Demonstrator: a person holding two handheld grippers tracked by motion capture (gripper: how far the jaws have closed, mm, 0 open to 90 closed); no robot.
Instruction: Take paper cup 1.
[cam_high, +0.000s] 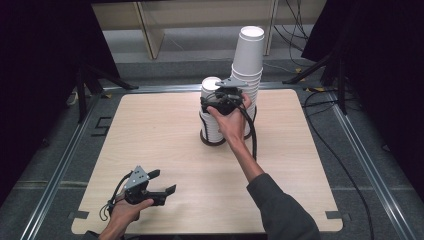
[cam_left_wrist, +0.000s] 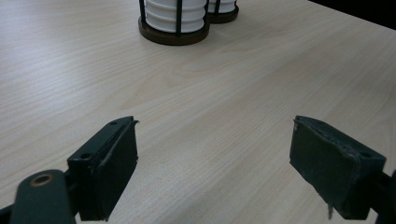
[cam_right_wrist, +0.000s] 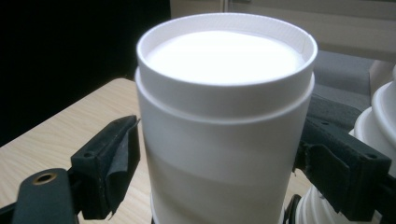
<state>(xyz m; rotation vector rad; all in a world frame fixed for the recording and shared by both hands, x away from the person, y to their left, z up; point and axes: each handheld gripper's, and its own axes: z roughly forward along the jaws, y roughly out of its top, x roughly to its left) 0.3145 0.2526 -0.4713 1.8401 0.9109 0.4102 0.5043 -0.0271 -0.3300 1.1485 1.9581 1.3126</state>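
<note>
- Plainly two cup stacks (cam_high: 248, 65), each in a dark holder (cam_left_wrist: 173, 36).
- Right gripper (cam_high: 223, 93) straddles the shorter stack's top cup (cam_right_wrist: 224, 121); contact unclear.
- Left gripper (cam_high: 162, 182) gapes, empty.

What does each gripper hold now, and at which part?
Left gripper: nothing. Right gripper brackets the top cup below its rim; a firm grip cannot be told.

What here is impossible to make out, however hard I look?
- Right gripper view: whether the right gripper is pressing on the top white paper cup; the cup's wall covers the contact.
- High view: how many cups the tall white stack holds; the rims are too small.
- Left gripper view: the upper part of both stacks in the black wire holders, cut off by the top edge.
</note>
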